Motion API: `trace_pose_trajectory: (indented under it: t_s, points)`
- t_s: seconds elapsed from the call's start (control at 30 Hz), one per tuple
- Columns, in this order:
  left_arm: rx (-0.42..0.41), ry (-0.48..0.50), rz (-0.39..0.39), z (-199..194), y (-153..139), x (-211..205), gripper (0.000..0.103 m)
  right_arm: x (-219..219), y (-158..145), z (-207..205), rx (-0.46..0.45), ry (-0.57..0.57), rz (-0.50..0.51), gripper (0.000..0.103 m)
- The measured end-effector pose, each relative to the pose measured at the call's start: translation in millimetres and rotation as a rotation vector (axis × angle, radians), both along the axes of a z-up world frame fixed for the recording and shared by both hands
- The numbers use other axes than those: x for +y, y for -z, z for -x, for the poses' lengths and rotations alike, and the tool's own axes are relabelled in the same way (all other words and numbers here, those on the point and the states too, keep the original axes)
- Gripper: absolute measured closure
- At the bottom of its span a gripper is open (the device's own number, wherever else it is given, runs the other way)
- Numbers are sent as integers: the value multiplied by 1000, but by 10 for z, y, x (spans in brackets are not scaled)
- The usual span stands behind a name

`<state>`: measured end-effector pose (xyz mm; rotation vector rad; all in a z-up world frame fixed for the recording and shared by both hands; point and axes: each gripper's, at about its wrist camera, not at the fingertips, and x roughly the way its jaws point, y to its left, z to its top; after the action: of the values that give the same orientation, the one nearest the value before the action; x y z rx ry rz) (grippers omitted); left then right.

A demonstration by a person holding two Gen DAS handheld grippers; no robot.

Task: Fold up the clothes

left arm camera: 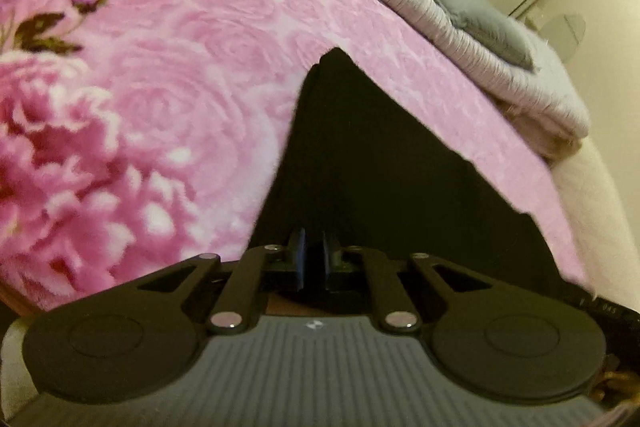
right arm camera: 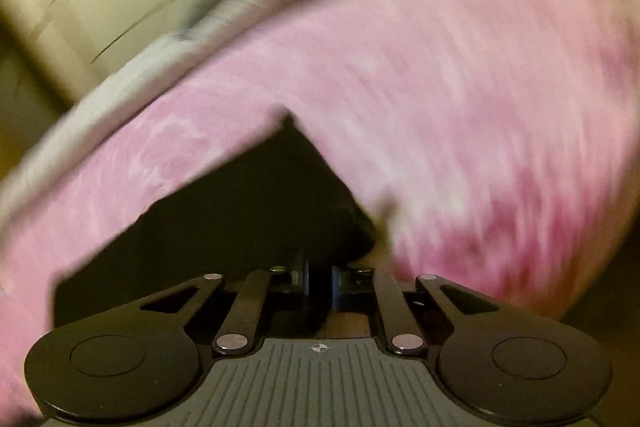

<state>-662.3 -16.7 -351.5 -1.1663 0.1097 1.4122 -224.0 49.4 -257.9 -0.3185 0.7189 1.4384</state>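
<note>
Pink floral blanket (left arm camera: 168, 75) covers the bed; black garment (left arm camera: 380, 179) lies on it near the right edge, both grippers, left (left arm camera: 314, 259) and right (right arm camera: 320, 283), clenched on its near edge, so folding looks underway, flap not yet laid.

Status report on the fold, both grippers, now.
Left gripper shut on black garment; right gripper shut on it too. Garment stretched over pink floral blanket. Right view blurred. Grey bedding beyond, clear of garment.
</note>
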Motion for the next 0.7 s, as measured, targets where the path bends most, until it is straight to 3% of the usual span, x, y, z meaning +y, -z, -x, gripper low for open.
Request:
trace_pose_trajectory:
  t_s: [0.1, 0.23, 0.37, 0.43, 0.5, 0.6, 0.7]
  points:
    - [-70, -22, -13, 117, -4, -30, 96, -169, -233, 713, -294, -232, -196, 95]
    - [-128, -44, -25, 202, 7, -82, 96, -472, -76, 1461, -460, -529, -298, 95]
    - [-161, -52, -18, 235, 54, -99, 96, -619, 262, 1877, -448, -780, -258, 94]
    - [-166, -56, -16, 241, 63, -107, 96, -629, 403, 2003, -428, -876, -187, 93]
    - [-169, -58, -16, 238, 58, -121, 96, -562, 494, 2065, -423, -911, -145, 77]
    - [-164, -59, -8, 222, 49, -134, 96, -532, 423, 2025, -384, -946, -128, 62]
    - [-133, -52, 0, 170, -6, -151, 96, -553, 281, 1885, -312, -952, -111, 59]
